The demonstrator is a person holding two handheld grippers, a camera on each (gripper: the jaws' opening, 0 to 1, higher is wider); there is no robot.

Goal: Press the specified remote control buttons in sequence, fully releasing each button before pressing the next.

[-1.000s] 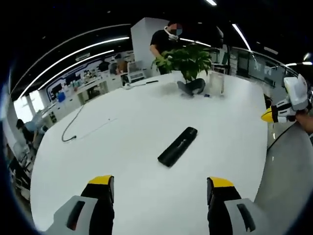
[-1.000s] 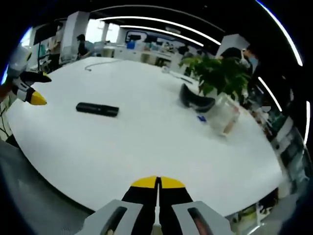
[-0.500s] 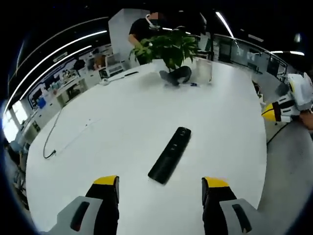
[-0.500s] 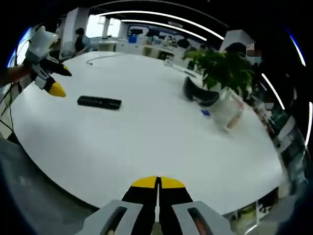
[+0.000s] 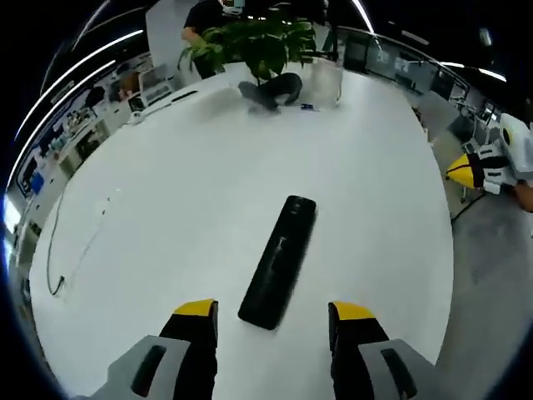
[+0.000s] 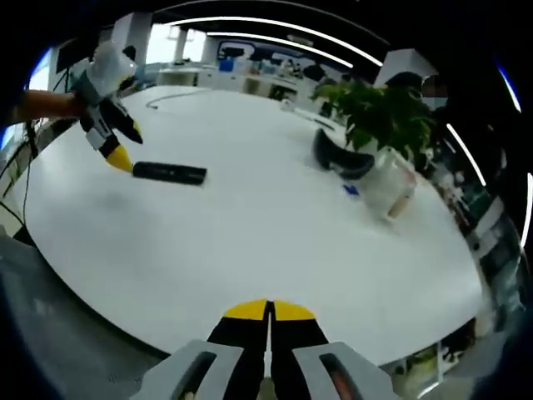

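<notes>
Left gripper view: my left gripper [image 5: 271, 315] is wide open, empty, its tips either side of the remote's [image 5: 278, 261] near end, lower centre on the bench [image 5: 166, 217]. Step: approach; next, steady the remote.

Right gripper view: my right gripper [image 6: 268, 310] is closed, empty, bottom centre; remote [image 6: 169, 172] at upper left. It must reach across to press.

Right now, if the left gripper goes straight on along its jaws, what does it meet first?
Most likely the black remote: its near end lies just ahead of the open left gripper, between the jaws' line. Height above the white table is unclear.
</notes>
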